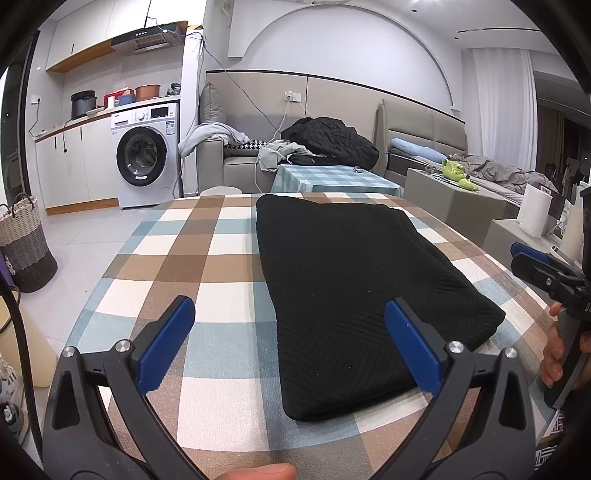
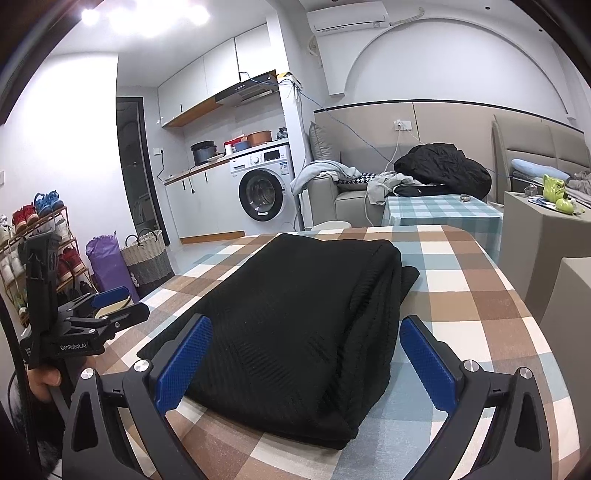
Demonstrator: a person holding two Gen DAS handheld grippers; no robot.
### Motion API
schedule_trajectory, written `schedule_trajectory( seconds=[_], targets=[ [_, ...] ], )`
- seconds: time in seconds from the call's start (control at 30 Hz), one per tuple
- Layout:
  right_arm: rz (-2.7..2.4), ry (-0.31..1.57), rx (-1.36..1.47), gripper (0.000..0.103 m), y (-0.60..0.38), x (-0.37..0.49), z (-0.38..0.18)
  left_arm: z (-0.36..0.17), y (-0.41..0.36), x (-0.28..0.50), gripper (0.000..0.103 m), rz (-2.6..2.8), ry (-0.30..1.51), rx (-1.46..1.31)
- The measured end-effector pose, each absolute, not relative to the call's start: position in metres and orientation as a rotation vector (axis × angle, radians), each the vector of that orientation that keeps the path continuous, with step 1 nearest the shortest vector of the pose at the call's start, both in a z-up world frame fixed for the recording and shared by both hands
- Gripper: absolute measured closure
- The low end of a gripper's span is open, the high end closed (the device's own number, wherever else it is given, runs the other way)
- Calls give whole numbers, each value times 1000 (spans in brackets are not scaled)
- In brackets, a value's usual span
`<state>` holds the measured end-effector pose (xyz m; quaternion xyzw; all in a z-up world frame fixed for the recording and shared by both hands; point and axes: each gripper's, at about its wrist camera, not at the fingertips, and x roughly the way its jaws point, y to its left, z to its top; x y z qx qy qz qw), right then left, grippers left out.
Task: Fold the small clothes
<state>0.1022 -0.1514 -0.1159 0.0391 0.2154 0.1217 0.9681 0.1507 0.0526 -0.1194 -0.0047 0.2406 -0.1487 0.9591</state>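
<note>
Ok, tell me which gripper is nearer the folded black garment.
Right. The right gripper straddles the folded black garment's near end, open. The left gripper hovers open off its left edge, over the checked tablecloth.

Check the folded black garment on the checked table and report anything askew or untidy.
The black knit garment lies folded flat on the checked tablecloth. One flaw: at its far right corner a lower layer sticks out past the top fold, so the edges do not line up. Both tongs, left and right, are open and hold nothing.

Evenly bright indoor light; ceiling lamps glare white at upper left; fisheye bends edges into dark corners; focus sharp
</note>
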Motion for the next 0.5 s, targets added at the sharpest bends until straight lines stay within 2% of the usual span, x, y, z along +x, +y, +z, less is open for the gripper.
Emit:
schedule_trajectory(
  seconds=[0.5],
  targets=[
    [248, 436, 74, 0, -150, 101, -115, -120, 52, 149, 1, -303, 494, -16]
  ],
)
